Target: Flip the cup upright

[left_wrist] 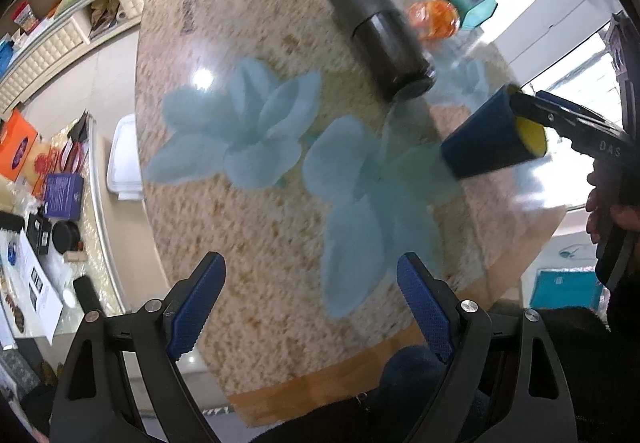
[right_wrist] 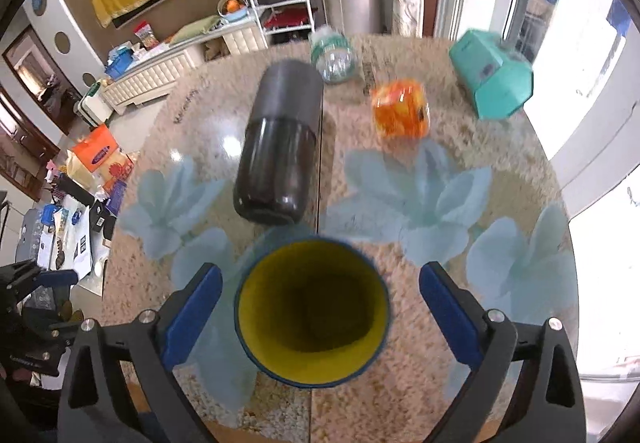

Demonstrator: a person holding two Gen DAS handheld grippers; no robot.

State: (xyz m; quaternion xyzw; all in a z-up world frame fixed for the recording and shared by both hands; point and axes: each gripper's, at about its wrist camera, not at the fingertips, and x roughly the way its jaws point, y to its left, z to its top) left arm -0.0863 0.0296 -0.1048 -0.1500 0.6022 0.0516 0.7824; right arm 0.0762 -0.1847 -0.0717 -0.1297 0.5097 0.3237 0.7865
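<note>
A dark blue cup with a yellow inside [right_wrist: 313, 310] lies on its side on the glass table, its mouth facing my right gripper [right_wrist: 318, 317]. The right gripper is open, with one blue finger on each side of the cup's rim and a gap to the cup on both sides. The same cup shows in the left wrist view [left_wrist: 494, 137] at the right, with a right finger [left_wrist: 560, 117] beside its rim. My left gripper [left_wrist: 310, 309] is open and empty above the table's near edge, well left of the cup.
A black tumbler [right_wrist: 280, 145] lies on its side just beyond the cup. Farther back are a clear bottle with a green label [right_wrist: 333, 57], an orange packet [right_wrist: 400, 109] and a teal box [right_wrist: 492, 79]. The round table [right_wrist: 440, 403] has a blue flower print.
</note>
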